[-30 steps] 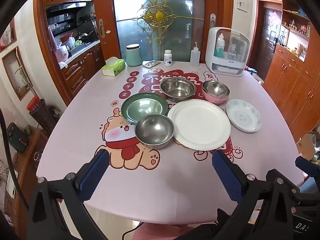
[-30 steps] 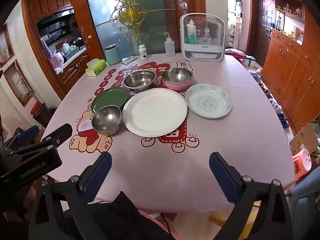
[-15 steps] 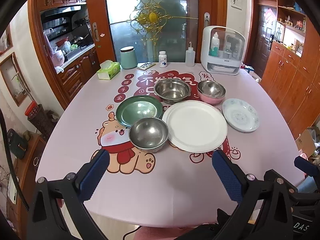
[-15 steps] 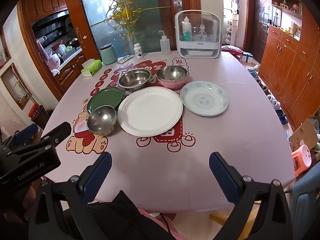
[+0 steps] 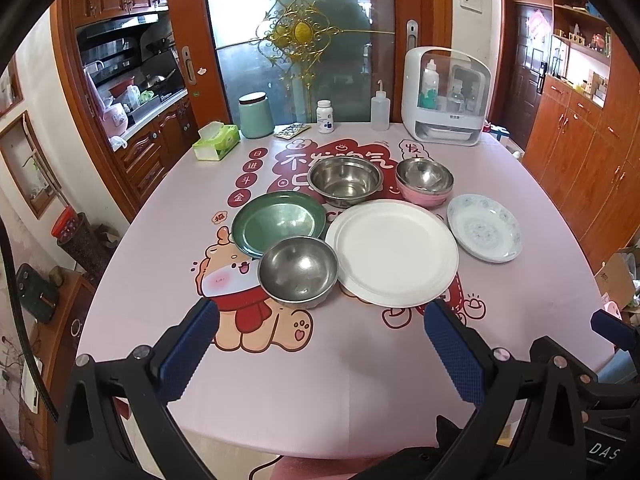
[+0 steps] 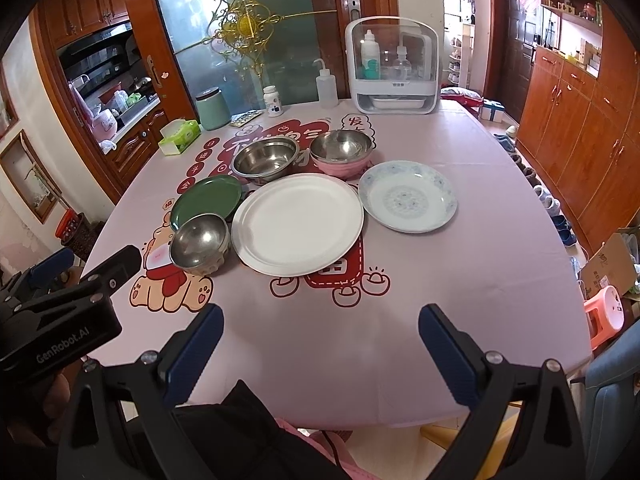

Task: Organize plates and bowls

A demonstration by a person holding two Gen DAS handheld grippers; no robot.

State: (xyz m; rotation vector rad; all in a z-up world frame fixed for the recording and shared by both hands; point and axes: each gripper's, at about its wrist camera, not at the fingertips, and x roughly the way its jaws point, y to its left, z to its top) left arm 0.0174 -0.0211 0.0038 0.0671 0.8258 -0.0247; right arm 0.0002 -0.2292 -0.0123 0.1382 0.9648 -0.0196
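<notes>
On the pink table lie a large white plate (image 5: 394, 254) (image 6: 298, 224), a green plate (image 5: 278, 224) (image 6: 208, 202) and a patterned white plate (image 5: 484, 232) (image 6: 408, 202). A small steel bowl (image 5: 298, 270) (image 6: 198, 242) sits nearest, touching the green plate's rim. Behind stand a wide steel bowl (image 5: 346, 180) (image 6: 266, 160) and a steel bowl nested in a pink bowl (image 5: 424, 184) (image 6: 340, 154). My left gripper (image 5: 318, 344) is open, empty, just short of the small bowl. My right gripper (image 6: 320, 346) is open, empty, over the table's near edge.
At the table's far edge stand a white dispenser cabinet (image 5: 444, 98), a squeeze bottle (image 5: 379, 108), a pill bottle (image 5: 325, 116), a green canister (image 5: 256, 114) and a tissue box (image 5: 216, 142). Wooden cabinets (image 6: 580, 128) line the right wall. A cardboard box (image 6: 612, 264) and a pink stool (image 6: 606, 314) stand on the floor at the right.
Both grippers have tilted and edged toward the dishes, which now sit lower and larger in each view. Nothing on the table has moved. Both stay open.
</notes>
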